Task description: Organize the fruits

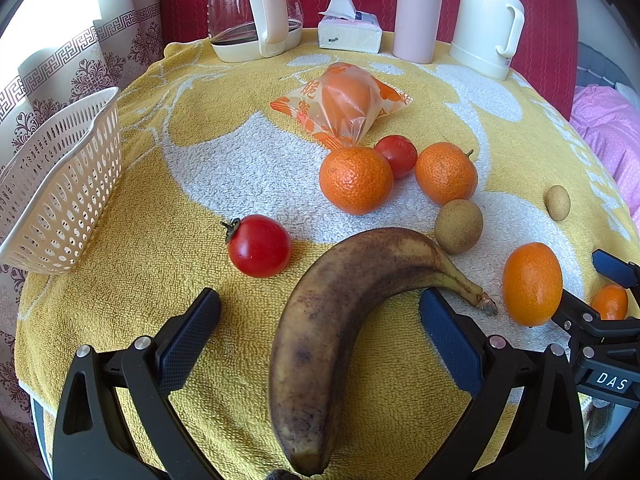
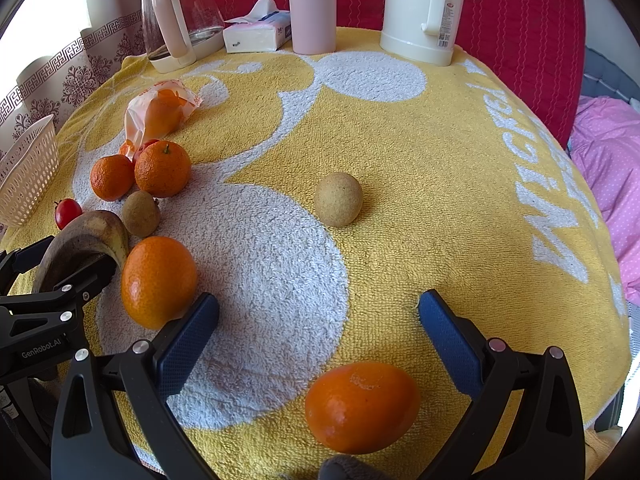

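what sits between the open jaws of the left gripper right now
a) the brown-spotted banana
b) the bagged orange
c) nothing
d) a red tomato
a: in the left wrist view the banana lies on the towel between the spread jaws of the left gripper, which are not closed on it; the tomato lies beyond them.

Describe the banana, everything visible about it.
The banana is one single, overripe fruit: its skin is mostly brown and speckled, with dull yellow left along the stem end. It lies flat on the yellow and white towel, curved, its stem tip pointing toward a small orange. It sits between the open fingers of the left gripper, neither pad pressing it. A brown round fruit lies close behind its neck; whether they touch is unclear.
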Motion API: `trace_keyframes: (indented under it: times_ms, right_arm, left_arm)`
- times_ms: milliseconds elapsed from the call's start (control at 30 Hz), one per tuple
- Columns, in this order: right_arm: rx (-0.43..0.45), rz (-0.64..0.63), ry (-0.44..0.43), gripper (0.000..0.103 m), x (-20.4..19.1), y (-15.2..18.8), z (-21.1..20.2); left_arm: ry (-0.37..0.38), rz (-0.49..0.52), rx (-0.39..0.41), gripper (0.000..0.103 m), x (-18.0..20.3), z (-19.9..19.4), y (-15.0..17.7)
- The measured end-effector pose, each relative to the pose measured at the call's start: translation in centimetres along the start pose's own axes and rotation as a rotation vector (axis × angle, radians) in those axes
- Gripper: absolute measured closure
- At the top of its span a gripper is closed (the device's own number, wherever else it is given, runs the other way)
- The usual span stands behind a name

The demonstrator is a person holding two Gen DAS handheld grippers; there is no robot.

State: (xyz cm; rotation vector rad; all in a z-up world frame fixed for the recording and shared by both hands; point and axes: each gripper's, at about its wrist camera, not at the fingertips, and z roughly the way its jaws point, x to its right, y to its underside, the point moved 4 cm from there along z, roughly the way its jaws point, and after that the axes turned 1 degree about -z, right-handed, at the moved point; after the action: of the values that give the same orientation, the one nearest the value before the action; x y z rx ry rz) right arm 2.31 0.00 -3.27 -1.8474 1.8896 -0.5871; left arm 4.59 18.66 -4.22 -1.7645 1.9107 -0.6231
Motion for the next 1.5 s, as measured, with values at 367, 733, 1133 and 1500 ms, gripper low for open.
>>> trace_keyframes:
  times_ms: [367, 733, 1133, 1500]
  right_arm:
    - [0.000, 0.000, 0.000, 0.005, 0.0, 0.0, 0.0]
    - [0.000, 0.000, 0.000, 0.005, 0.0, 0.0, 0.0]
    - [-0.001, -0.001, 0.000, 0.005, 0.0, 0.0, 0.0]
    - [0.027, 0.073, -0.123, 0.005, 1.3, 0.7, -1.7]
  left_arm:
    - [0.000, 0.000, 0.000, 0.002, 0.0, 0.0, 0.0]
    - [0.002, -0.002, -0.003, 0.002, 0.0, 0.0, -0.1]
    - [0.012, 0.000, 0.001, 0.002, -0.4, 0.0, -0.2]
    - [0.251, -0.020, 0.132, 0.002, -1.3, -3.9, 0.6]
